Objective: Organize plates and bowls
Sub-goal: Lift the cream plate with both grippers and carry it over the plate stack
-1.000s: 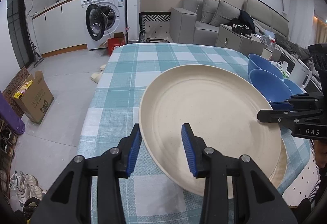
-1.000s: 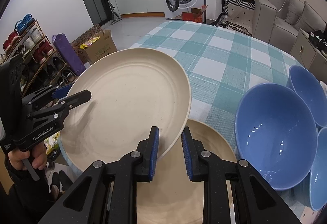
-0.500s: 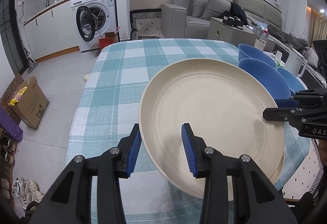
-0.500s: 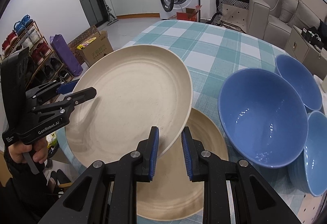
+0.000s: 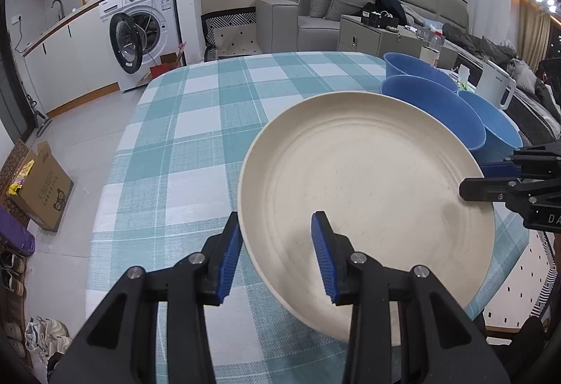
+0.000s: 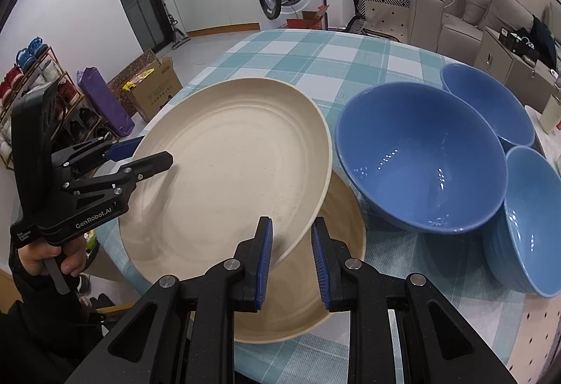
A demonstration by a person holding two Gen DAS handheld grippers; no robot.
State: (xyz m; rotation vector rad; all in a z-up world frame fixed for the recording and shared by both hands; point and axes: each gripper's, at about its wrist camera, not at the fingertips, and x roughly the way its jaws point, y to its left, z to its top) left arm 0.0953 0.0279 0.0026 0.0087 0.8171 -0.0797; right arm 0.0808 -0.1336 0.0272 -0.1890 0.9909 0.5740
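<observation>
Together, both claws (image 5: 277, 258) (image 6: 291, 256) grip one cream plate (image 6: 228, 173) above another (image 6: 336, 272).

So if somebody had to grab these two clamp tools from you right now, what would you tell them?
Left gripper: clamped on the near rim of the cream plate.
Right gripper: shut on the opposite rim of that plate. Both carry it, tilted, above the table.
A second plate lies on the cloth partly under it.
Three blue bowls stand to the right, side by side, not stacked.
Done: one plate lifted.
Left: probably set it down on the second plate, then gather the bowls.
</observation>
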